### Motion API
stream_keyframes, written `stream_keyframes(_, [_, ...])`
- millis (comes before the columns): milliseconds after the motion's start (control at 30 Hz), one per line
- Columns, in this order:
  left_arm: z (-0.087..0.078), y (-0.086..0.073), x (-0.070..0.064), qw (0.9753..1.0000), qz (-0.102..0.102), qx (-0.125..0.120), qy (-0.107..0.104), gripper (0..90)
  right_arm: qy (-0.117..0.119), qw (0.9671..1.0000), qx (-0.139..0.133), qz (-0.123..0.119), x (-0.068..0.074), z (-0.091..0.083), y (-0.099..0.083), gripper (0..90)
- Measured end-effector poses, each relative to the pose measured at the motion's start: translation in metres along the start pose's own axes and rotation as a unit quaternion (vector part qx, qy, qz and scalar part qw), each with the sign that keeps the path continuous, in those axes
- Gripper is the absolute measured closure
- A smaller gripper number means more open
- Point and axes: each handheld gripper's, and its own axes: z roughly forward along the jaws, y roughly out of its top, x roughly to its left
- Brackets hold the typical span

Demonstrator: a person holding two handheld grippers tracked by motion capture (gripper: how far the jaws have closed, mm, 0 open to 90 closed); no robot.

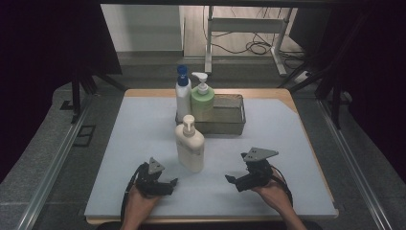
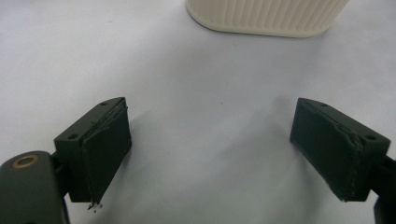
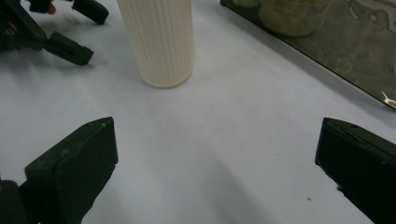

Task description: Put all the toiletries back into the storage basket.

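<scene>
A: Start with the big things. What's on the counter (image 1: 143, 143)?

B: A metal basket (image 1: 229, 120) at the far middle, with a green pump bottle (image 1: 202, 101) and a blue-capped white bottle (image 1: 183, 98) at its left end. Whether they stand inside it or just against it, I can't tell. In front of the basket, apart from it, a cream pump bottle (image 1: 190, 143) stands upright on the counter.

A: And that's the one the grippers would go for?

B: I'd judge so. It stands between them and a bit farther out. Its long axis is vertical, so a grasp would come from the side across the body.

A: Which hand is nearer?

B: The left gripper (image 1: 163, 184), I'd say. It rests just beside the bottle's base, below and to the left, jaws spread wide with nothing in them. In the left gripper view the ribbed base (image 2: 266, 18) sits straight ahead.

A: The right gripper (image 1: 234, 183)?

B: Also spread and empty, farther off, with the bottle ahead and to its left.
</scene>
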Motion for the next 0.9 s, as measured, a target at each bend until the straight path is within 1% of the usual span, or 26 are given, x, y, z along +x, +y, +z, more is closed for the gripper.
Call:
stream_keyframes(67, [0.0, 0.0, 0.0, 1.0, -0.001, -0.001, 0.0, 12.1, 0.005, 1.0, -0.004, 0.002, 0.001, 0.001, 0.003, 0.0])
stream_keyframes(200, [0.0, 0.0, 0.0, 1.0, -0.002, -0.001, 0.0, 12.1, 0.006, 0.9999, -0.014, -0.006, 0.002, 0.004, 0.009, 0.0])
stream_keyframes(233, [0.0, 0.0, 0.0, 1.0, -0.002, -0.001, 0.0, 12.1, 0.007, 0.9998, -0.018, -0.005, 0.002, 0.004, 0.011, 0.0])
stream_keyframes(367, [0.0, 0.0, 0.0, 1.0, -0.002, -0.001, 0.001, 12.1, 0.014, 0.9993, -0.034, -0.011, 0.005, 0.006, 0.017, 0.1])
stream_keyframes(400, [0.0, 0.0, 0.0, 1.0, -0.002, -0.001, 0.001, 12.1, 0.015, 0.9992, -0.034, -0.014, 0.006, 0.006, 0.019, 0.4])
stream_keyframes(633, [0.0, 0.0, 0.0, 1.0, -0.001, -0.001, 0.001, 12.1, 0.023, 0.999, -0.037, -0.011, 0.009, 0.013, 0.029, 3.7])
stream_keyframes(900, [0.0, 0.0, 0.0, 1.0, -0.001, -0.001, 0.001, 12.1, 0.033, 0.9989, -0.028, -0.019, 0.017, 0.026, 0.042, 5.4])
